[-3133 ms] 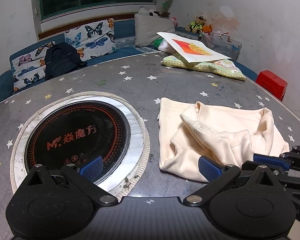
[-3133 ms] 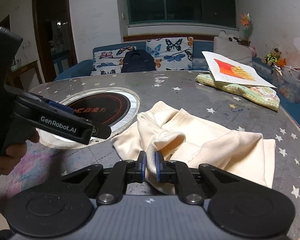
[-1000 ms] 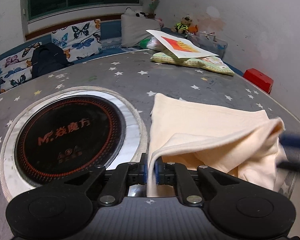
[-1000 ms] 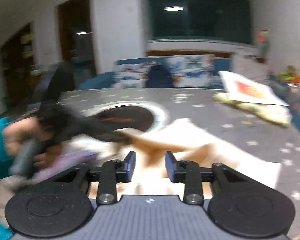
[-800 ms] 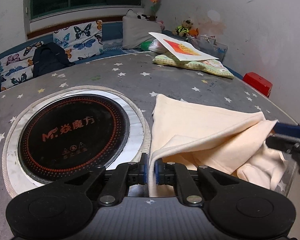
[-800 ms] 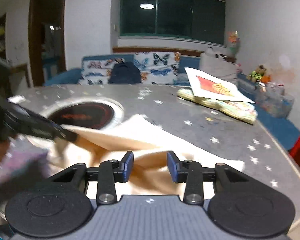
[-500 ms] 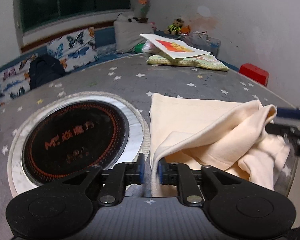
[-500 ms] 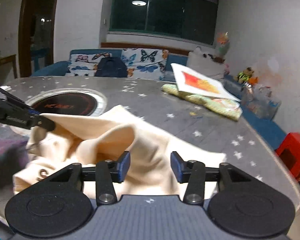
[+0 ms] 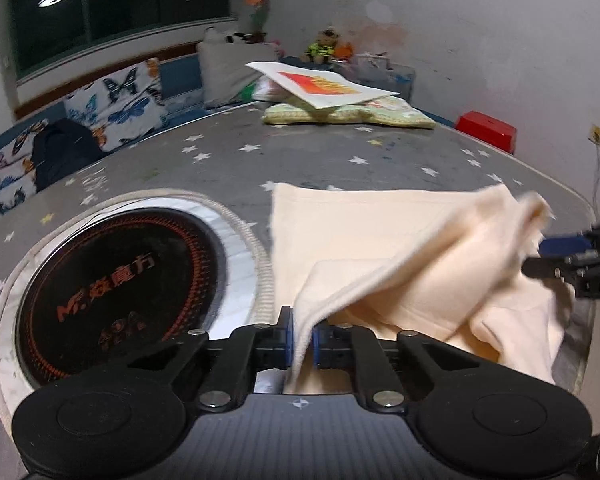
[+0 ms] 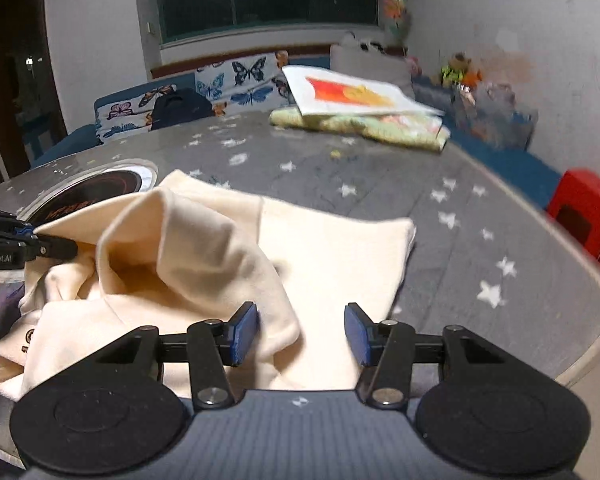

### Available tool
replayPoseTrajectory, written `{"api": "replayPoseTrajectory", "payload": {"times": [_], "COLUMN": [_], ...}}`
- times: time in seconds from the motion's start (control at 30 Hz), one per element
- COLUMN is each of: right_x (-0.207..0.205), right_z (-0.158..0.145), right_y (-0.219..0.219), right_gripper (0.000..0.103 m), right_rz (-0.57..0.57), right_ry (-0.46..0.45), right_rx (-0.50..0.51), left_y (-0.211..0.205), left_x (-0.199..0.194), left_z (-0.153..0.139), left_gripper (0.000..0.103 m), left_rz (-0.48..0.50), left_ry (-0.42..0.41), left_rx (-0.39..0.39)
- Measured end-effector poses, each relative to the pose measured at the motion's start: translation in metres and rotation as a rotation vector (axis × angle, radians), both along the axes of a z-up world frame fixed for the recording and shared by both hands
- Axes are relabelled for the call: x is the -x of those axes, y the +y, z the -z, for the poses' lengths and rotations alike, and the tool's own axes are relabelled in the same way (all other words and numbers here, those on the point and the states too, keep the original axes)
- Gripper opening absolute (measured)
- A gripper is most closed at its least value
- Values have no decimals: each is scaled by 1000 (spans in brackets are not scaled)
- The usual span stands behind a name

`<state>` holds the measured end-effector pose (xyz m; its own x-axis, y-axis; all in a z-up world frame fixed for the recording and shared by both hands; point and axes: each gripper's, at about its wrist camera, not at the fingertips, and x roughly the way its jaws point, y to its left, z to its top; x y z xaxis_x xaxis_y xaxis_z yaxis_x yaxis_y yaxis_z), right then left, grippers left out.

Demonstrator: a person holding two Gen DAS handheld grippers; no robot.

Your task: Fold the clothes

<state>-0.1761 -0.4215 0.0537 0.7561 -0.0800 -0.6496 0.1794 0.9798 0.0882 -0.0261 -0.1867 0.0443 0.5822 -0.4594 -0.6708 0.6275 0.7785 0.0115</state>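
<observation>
Left wrist: left gripper (image 9: 301,340) jaws pinch cream garment (image 9: 384,240); right gripper (image 10: 300,334) jaws apart.

Induction cooktop (image 9: 112,288) left of the jaws; ahead, a print (image 9: 324,86) atop a folded quilt (image 9: 352,116); red stool (image 10: 584,216) far right.

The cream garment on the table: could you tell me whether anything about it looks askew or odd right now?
Yes. The garment is bunched rather than flat: one fold stands up in a hump near its left side, and its right part lies smooth on the table. The left gripper pinches one edge; the right gripper is open above the cloth.
</observation>
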Motion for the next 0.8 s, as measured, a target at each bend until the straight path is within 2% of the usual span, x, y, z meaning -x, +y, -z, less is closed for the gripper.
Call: {"api": "replayPoseTrajectory", "payload": {"times": [0.17,0.33,0.6,0.8], "right_x": [-16,-49,-116,-149], "right_z": [4,5,9,10], "right_y": [12,34,96,147], "right_gripper": [48,48,48,48], "right_rz": [-35,-94,-243,-360], "right_ry": [-6,-14,-25,-34], "right_rx": [-8,-7,5,23], "left_y": [19,49,126,186], "left_x": [-6,-12,-14,0], "left_z": [-3,-8,-13,-12], "left_gripper": [7,7,7,7], "left_rz": [-68,-154,-335,-467], "left_ry": [9,3,-5,3], "left_rx": [7,15,28,41]}}
